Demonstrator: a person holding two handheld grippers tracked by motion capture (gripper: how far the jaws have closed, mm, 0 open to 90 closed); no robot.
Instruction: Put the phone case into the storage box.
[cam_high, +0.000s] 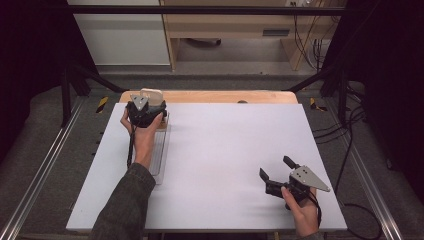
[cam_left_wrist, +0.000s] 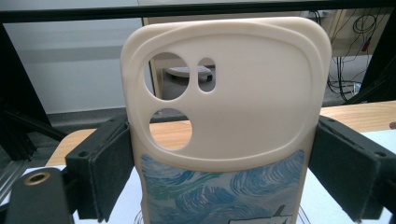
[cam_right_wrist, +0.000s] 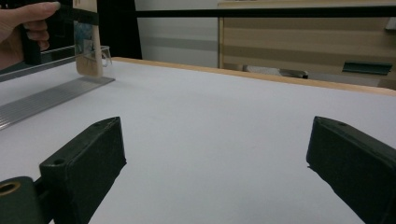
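We have the phone case (cam_left_wrist: 224, 121) gripped in the left tool (cam_high: 145, 111), standing upright at about ten o'clock on the tabletop (cam_high: 225, 150); in the left gripper view the two black pads press its long sides, with the cream back and its camera cut-outs rising above them and the blue swirl print lower down. The case sits at the far end of a clear ribbed tray (cam_high: 159, 155), which runs along the left edge of the tabletop toward seven o'clock; in the right gripper view the case's (cam_right_wrist: 88, 42) lower edge appears to rest on or just above that tray (cam_right_wrist: 42, 100), though we cannot tell whether it touches.

The right tool (cam_high: 278, 175) waits at about four o'clock, jaws spread wide with nothing between them, well apart from the case.

As we judge it, the step in hand is lifting or seating the case at the tray; to do it well we should keep the squeeze light, since a soft case will bow if pinched hard across its sides; we should hold it plumb and move it straight along its own length, so its bottom edge does not catch the ribs; should the tray shift, the free tool could come across toward nine o'clock and steady its near end.
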